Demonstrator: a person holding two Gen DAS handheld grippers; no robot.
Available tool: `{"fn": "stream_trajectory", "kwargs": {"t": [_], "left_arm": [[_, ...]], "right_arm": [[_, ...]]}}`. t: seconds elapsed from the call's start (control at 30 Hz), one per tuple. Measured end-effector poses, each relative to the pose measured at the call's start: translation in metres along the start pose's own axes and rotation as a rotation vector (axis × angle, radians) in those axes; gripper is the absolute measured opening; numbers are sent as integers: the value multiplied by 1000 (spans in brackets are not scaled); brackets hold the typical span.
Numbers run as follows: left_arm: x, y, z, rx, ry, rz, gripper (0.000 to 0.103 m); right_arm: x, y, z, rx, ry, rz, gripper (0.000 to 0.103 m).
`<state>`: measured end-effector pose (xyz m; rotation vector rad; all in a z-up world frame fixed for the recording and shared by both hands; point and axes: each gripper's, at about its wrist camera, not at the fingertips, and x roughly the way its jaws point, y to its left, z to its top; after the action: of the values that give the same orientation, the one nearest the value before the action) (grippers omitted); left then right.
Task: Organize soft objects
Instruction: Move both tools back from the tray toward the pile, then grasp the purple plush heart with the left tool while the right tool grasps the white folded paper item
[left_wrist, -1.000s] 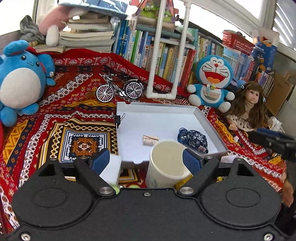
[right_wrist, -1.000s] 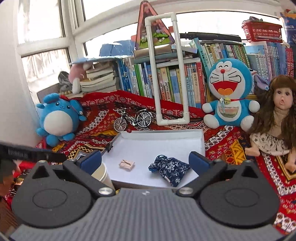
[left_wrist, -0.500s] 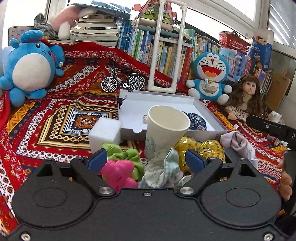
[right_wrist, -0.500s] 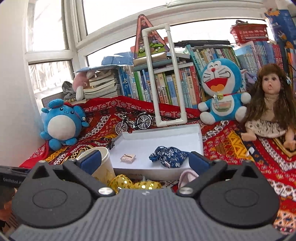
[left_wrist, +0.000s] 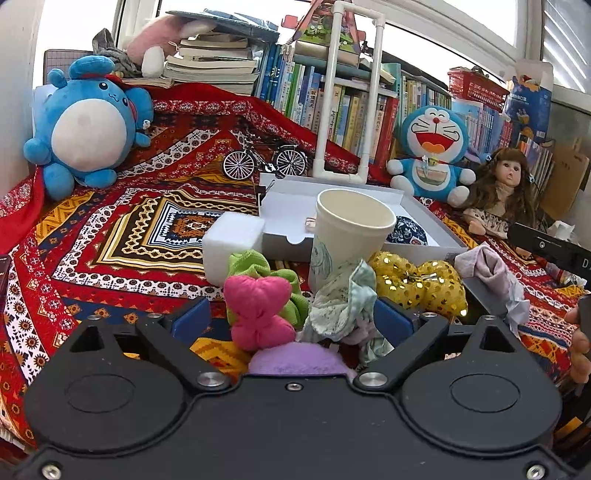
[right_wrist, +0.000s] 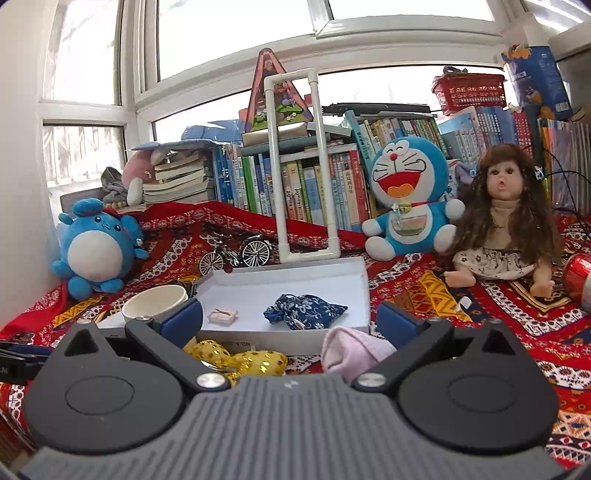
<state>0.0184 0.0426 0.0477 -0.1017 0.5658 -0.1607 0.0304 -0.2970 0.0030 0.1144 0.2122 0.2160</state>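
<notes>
Soft items heaped before white tray (left_wrist: 284, 242), both tools spread wide, nothing gripped.

Left tool (left_wrist: 291, 319), jaws just widened, is set around pink bow (left_wrist: 256, 308) and pale cloth (left_wrist: 341, 301); purple piece (left_wrist: 295, 362) is half hidden. Right tool (right_wrist: 290, 323) hides part of gold bow (right_wrist: 243, 360) and pink sock (right_wrist: 351, 349).

A red patterned cloth (left_wrist: 110, 236) covers the surface. On it lie a white tray (left_wrist: 354, 192), paper cup (left_wrist: 351, 229), white foam block (left_wrist: 232, 240), pink bow (left_wrist: 258, 306), green scrunchie (left_wrist: 251, 262), gold sequin bow (left_wrist: 421, 280), model bicycle (left_wrist: 264, 162), two blue plush toys and a doll (left_wrist: 506, 195).
</notes>
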Motion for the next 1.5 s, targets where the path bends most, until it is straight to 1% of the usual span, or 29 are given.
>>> {"fn": "stream_trajectory", "kwargs": {"t": [0.1, 0.17, 0.33, 0.4, 0.47, 0.53, 0.63, 0.77, 0.87, 0.93, 0.97, 1.03, 1.07, 1.13, 1.2, 1.37, 1.5], "left_arm": [[-2, -2, -5, 4, -4, -7, 96], [-3, -2, -9, 2, -13, -7, 98], [-8, -5, -20, 13, -61, -16, 101], [-8, -8, -23, 32, -61, -7, 102], [-7, -8, -26, 35, -48, -3, 102], [-5, -8, -29, 21, -33, -5, 102], [-3, -7, -35, 13, -18, -4, 102], [-1, -7, -42, 29, -6, 15, 102], [1, -7, -47, 20, 7, 29, 102], [4, -7, -51, 18, 19, 32, 102], [5, -8, -53, 20, 23, 31, 102], [6, -9, -54, 22, 27, 32, 103], [6, -10, -54, 22, 29, 32, 102], [7, -10, -55, 17, 32, 31, 102], [8, -11, -55, 10, 36, 31, 100], [12, -12, -57, 14, 53, 49, 90], [13, -13, -58, 18, 52, 49, 86]], "right_arm": [[-3, -4, -5, 31, -5, -5, 103], [-5, -5, -9, 38, -32, -28, 103], [-15, -3, -14, -21, -94, -91, 103], [-19, -4, -15, -40, -99, -98, 103], [-19, -8, -16, -22, -64, -99, 103], [-17, -16, -17, 36, -6, -71, 103], [-16, -26, -23, 105, 38, -39, 103], [-18, -32, -32, 134, 74, -46, 103], [-19, -35, -38, 140, 103, -58, 93], [-20, -37, -43, 136, 121, -77, 84], [-21, -37, -44, 134, 125, -84, 81], [-22, -37, -46, 127, 124, -107, 71], [-22, -37, -46, 124, 124, -120, 69], [-20, -38, -46, 119, 133, -142, 54], [-19, -38, -48, 103, 146, -163, 46], [-18, -35, -52, 69, 149, -193, 45], [-14, -35, -53, 62, 155, -198, 46]]}}
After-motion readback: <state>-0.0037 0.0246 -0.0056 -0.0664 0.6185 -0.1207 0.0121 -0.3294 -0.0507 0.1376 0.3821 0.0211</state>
